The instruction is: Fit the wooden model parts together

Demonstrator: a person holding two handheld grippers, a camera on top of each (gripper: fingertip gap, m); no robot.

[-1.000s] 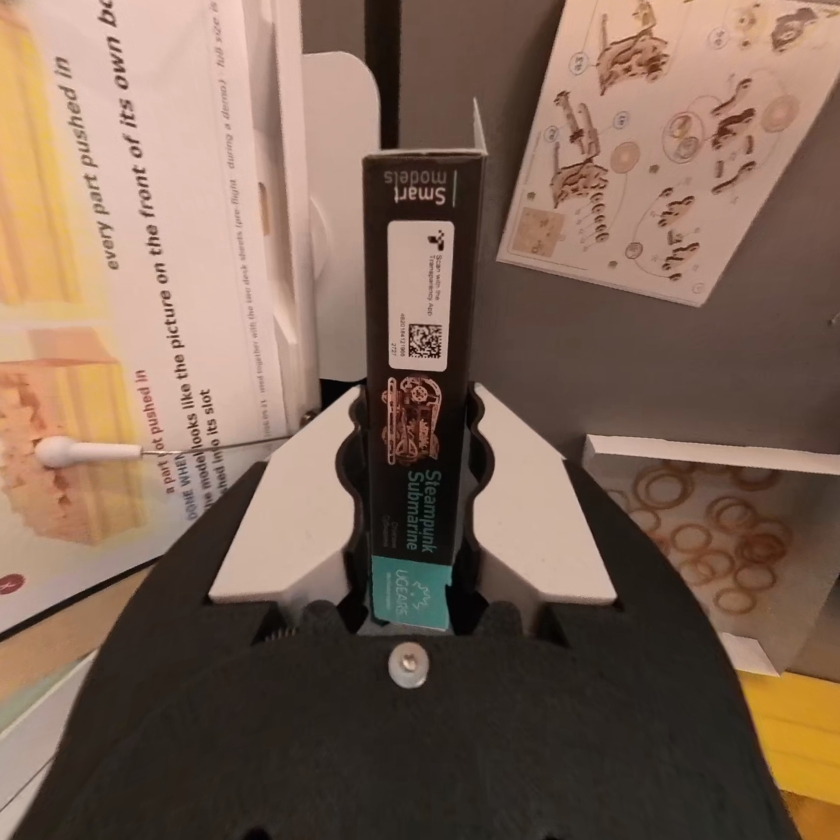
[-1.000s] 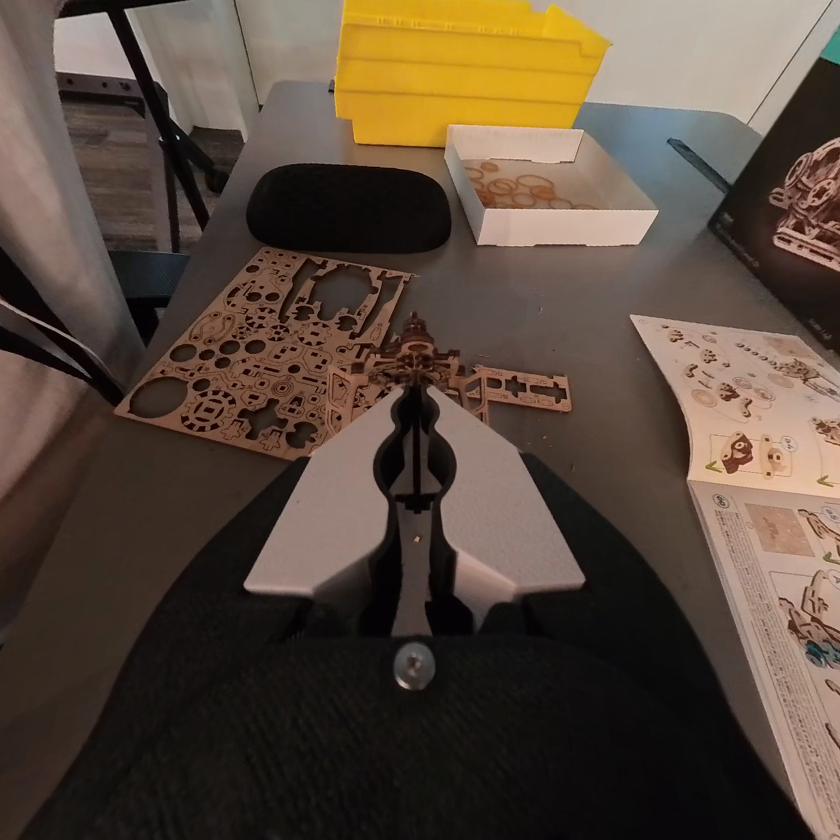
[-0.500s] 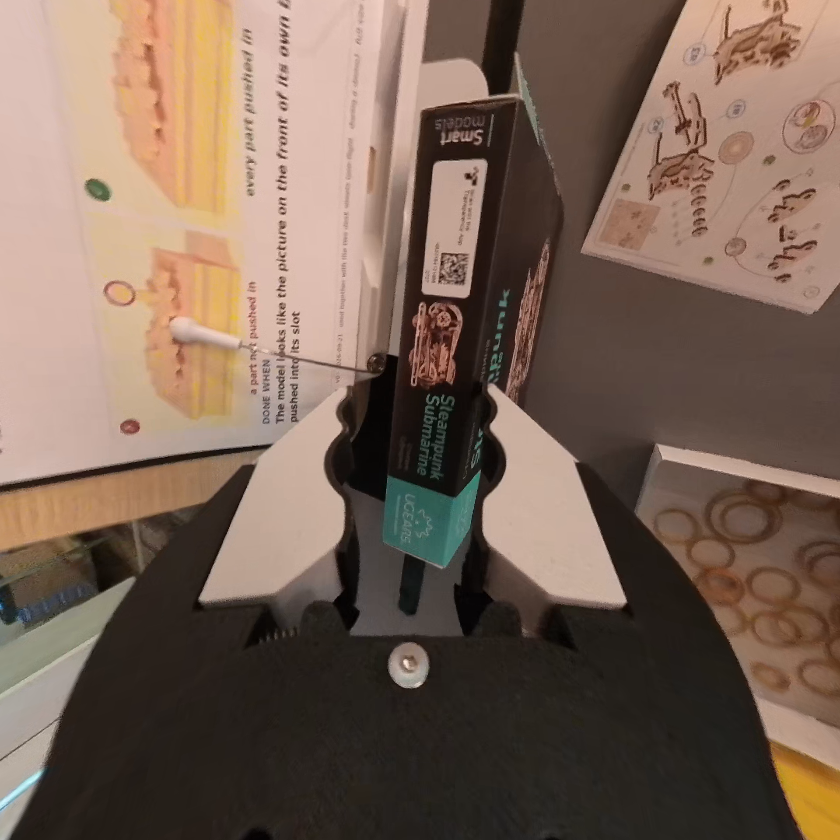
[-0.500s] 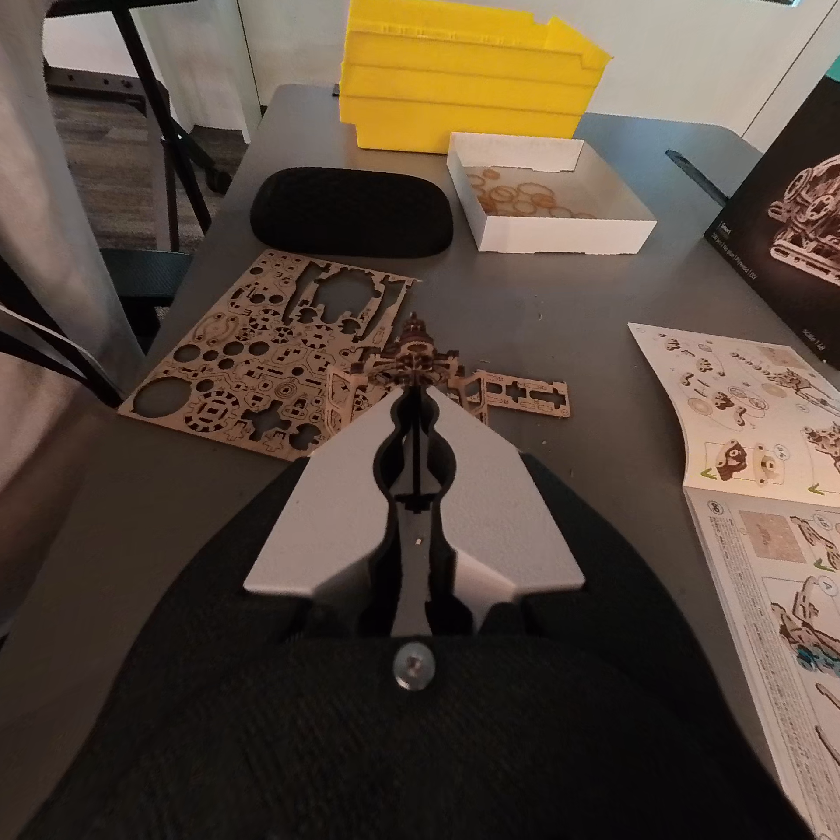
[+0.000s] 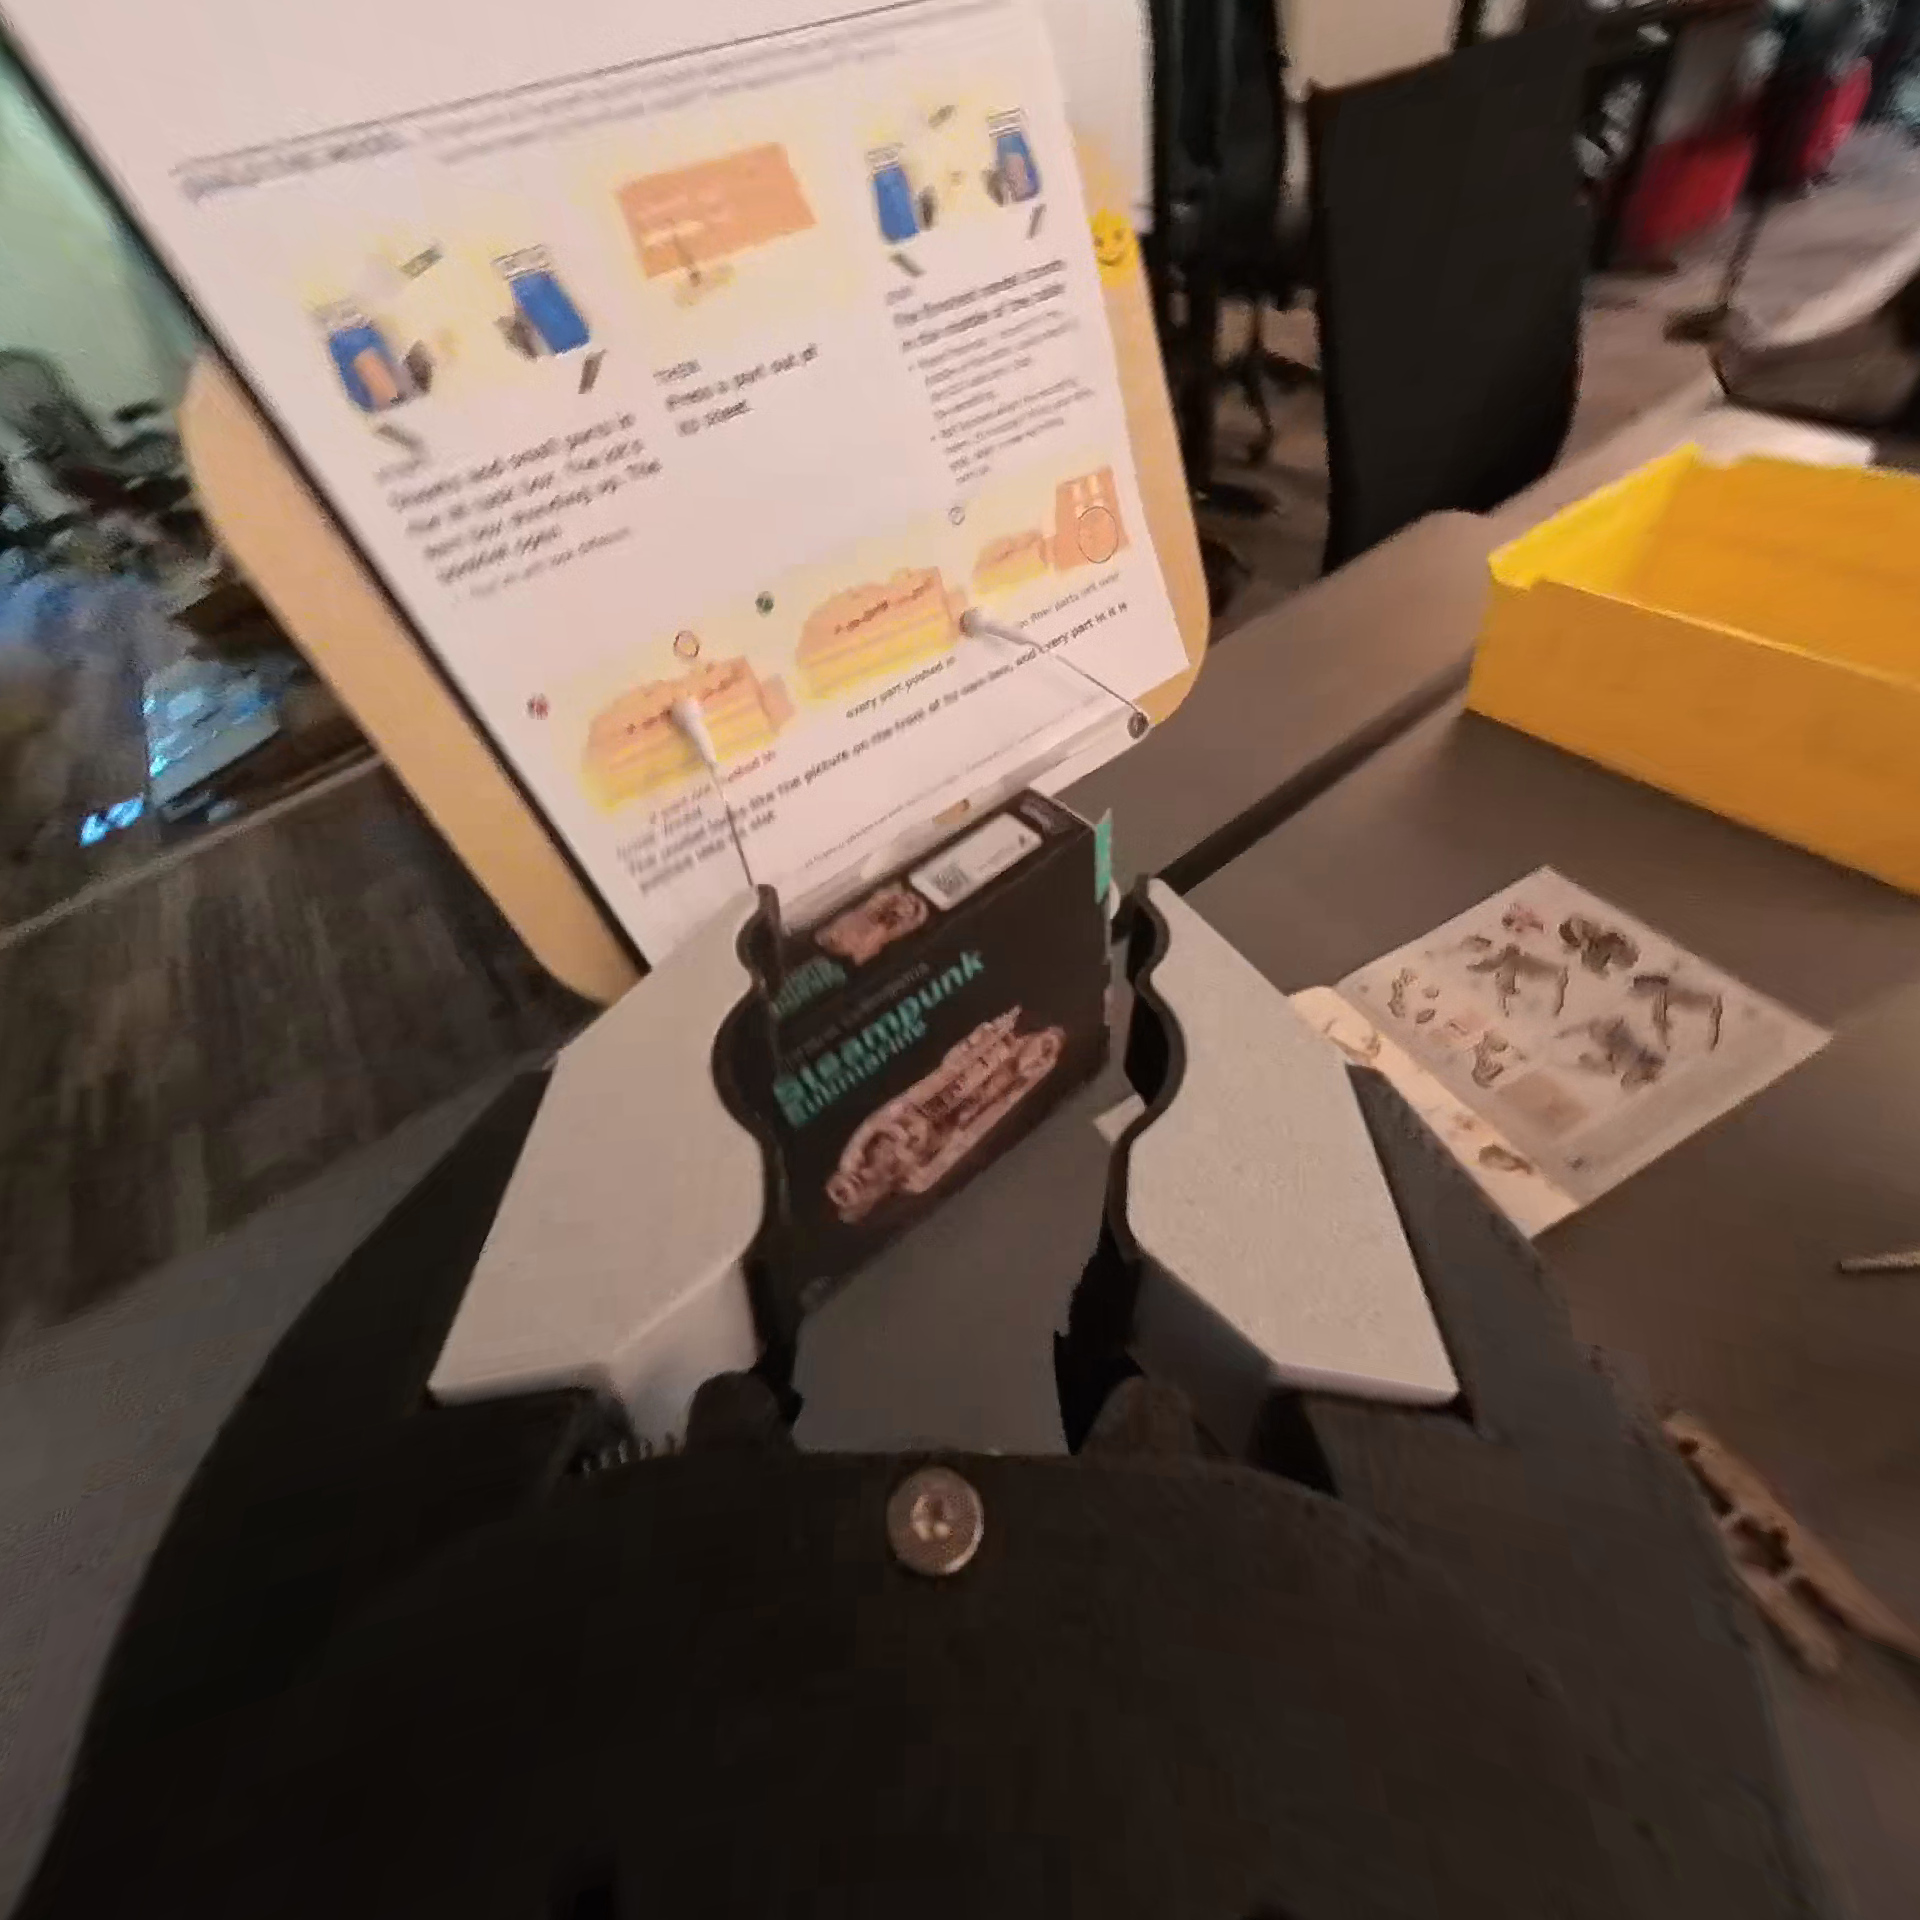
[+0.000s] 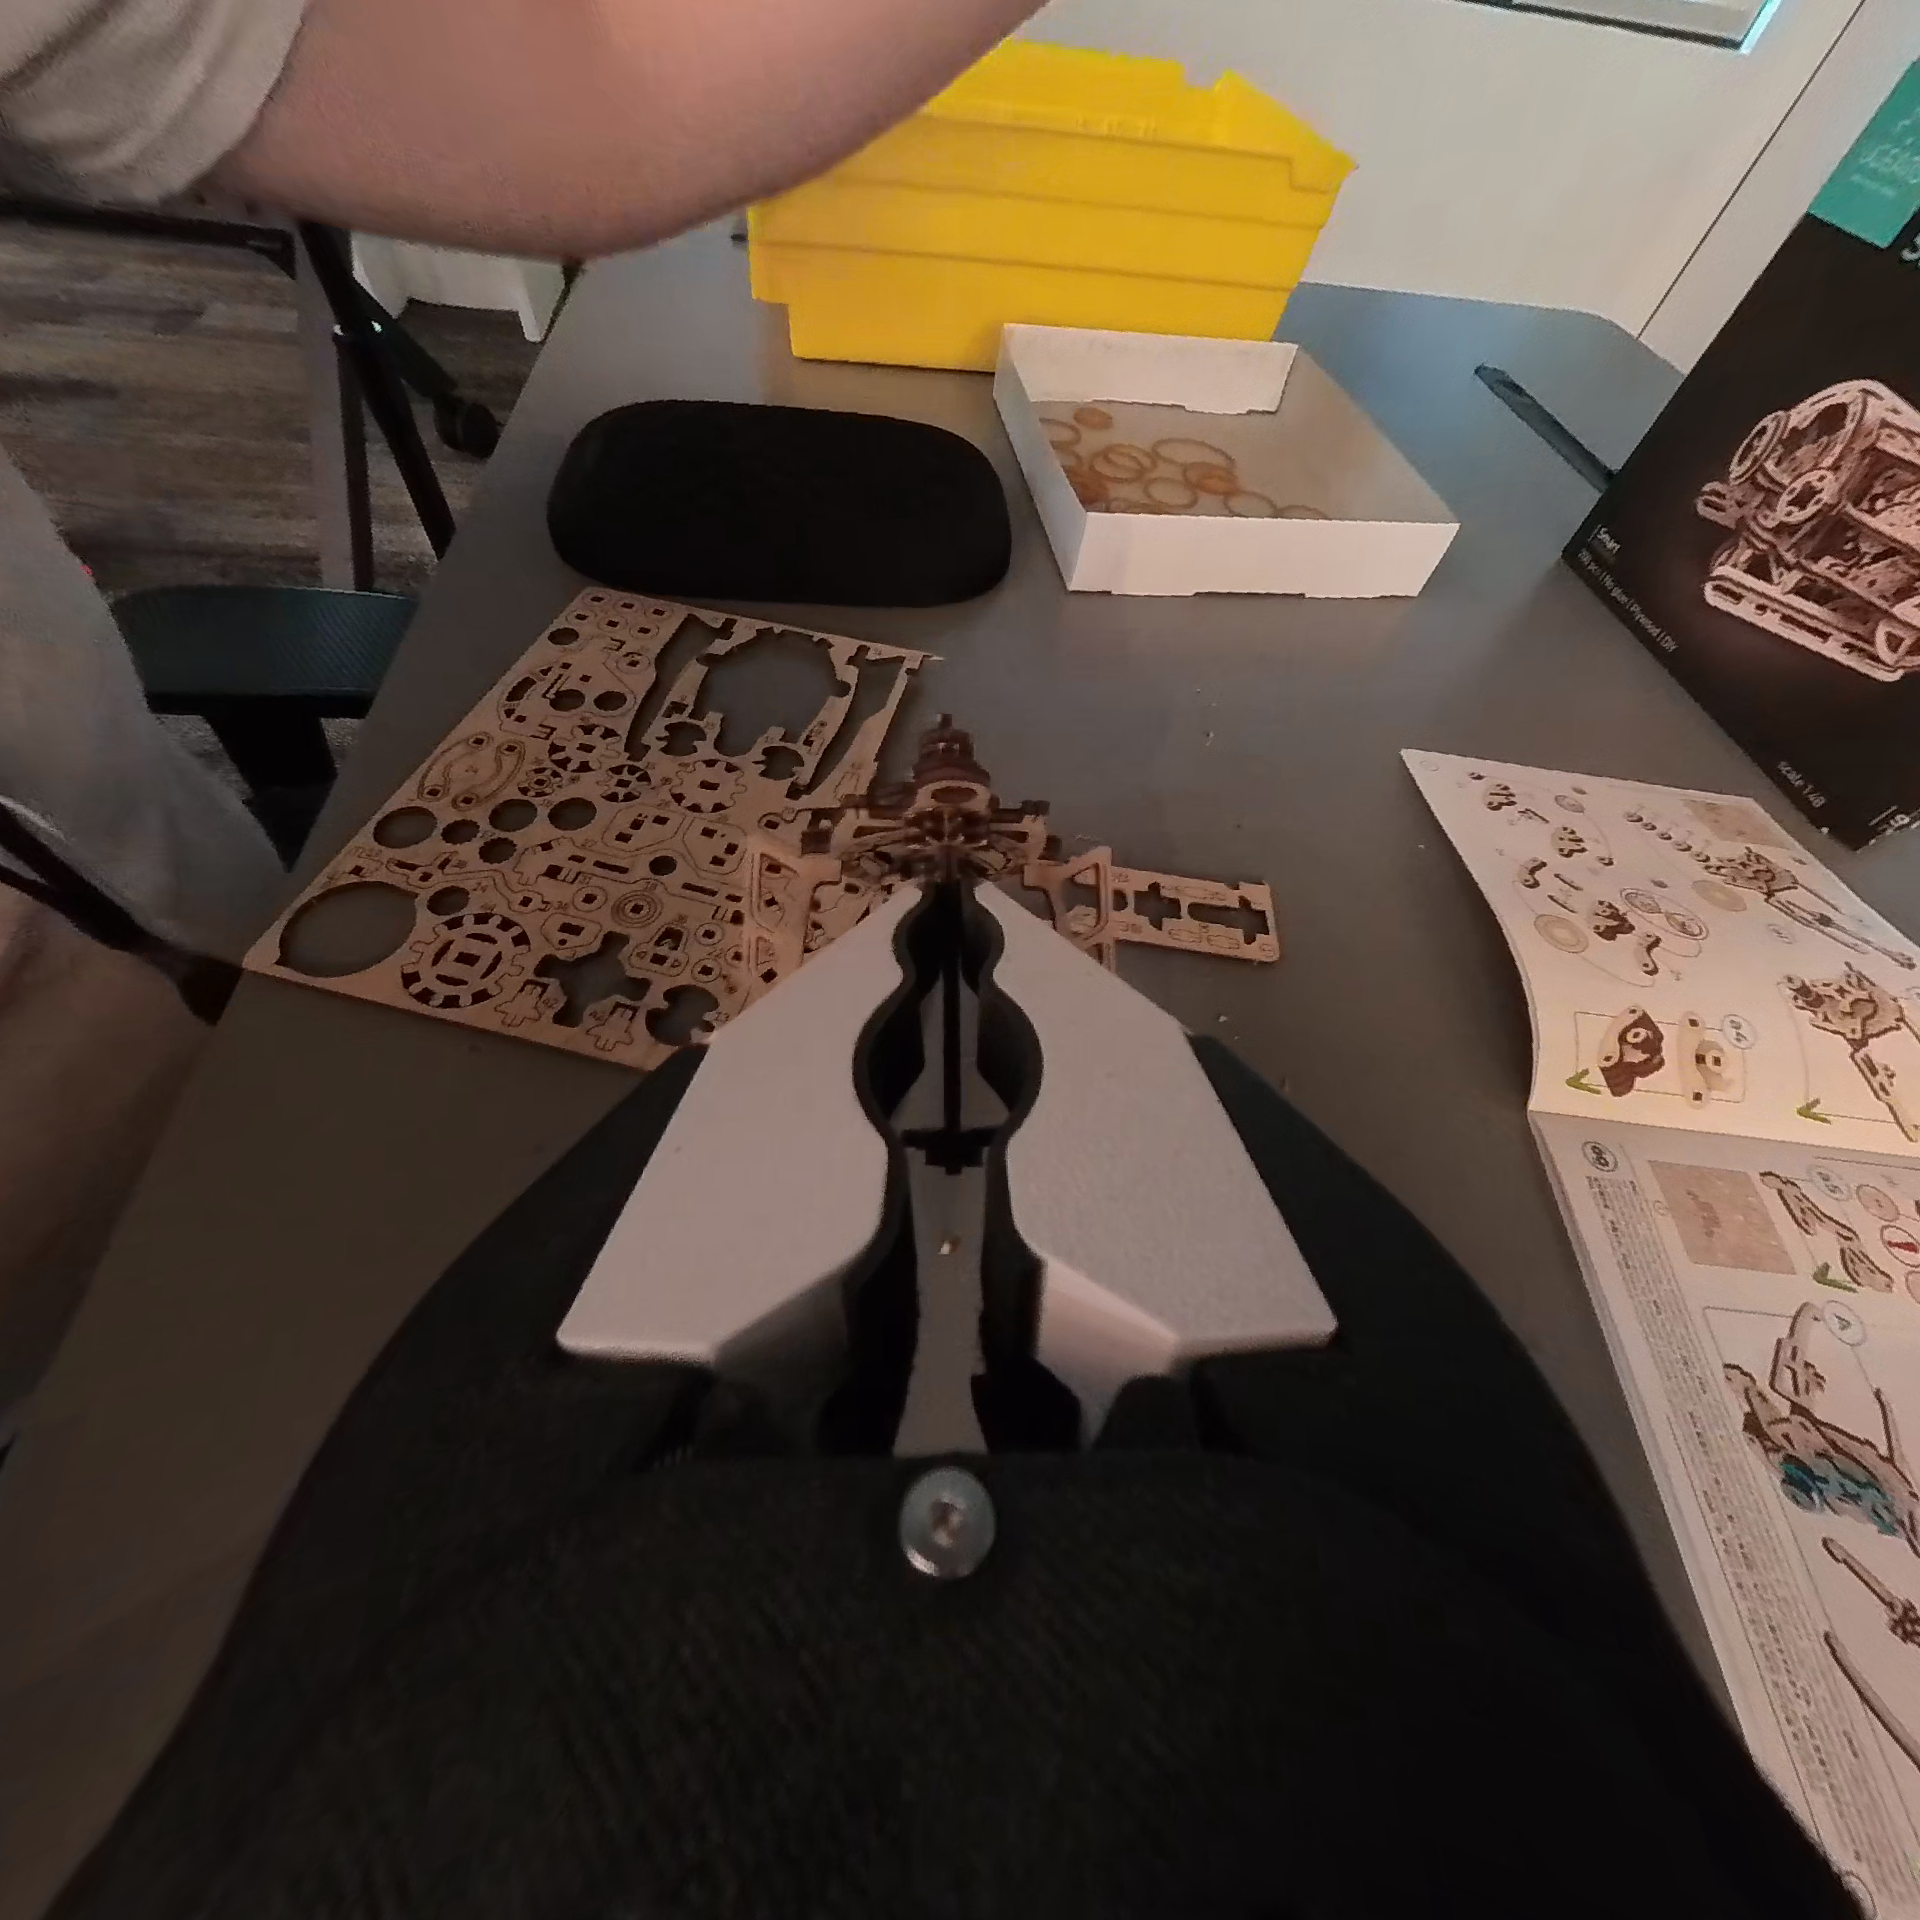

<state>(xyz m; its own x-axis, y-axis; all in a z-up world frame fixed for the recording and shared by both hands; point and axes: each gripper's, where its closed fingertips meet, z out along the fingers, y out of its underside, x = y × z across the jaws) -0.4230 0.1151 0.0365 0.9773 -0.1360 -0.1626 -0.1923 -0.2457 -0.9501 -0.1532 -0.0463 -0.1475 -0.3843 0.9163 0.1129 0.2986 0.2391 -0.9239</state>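
Observation:
My right gripper (image 6: 941,896) is shut on a small dark wooden sub-assembly (image 6: 940,821), holding it by a thin flat part just above the table. Under it lie a punched wooden parts sheet (image 6: 561,831) and a smaller wooden strip (image 6: 1174,920). My left gripper (image 5: 956,902) is open. The black model box (image 5: 935,1060) stands between its fingers, close to the left finger with a gap at the right one. The box also shows in the right wrist view (image 6: 1787,540).
An instruction board (image 5: 727,468) stands behind the box. The open booklet (image 6: 1714,1039) lies at the right. A white tray (image 6: 1247,561) of rings, a yellow bin (image 6: 1039,270) and a black pad (image 6: 779,514) sit farther back. A person's arm (image 6: 520,114) crosses the top left. My right fingertips sit around 35 centimeters from my left ones.
My left gripper has opened and let go of the box, and its view has swung round to face the board. An arm has come into the right wrist view. The right gripper has stayed put.

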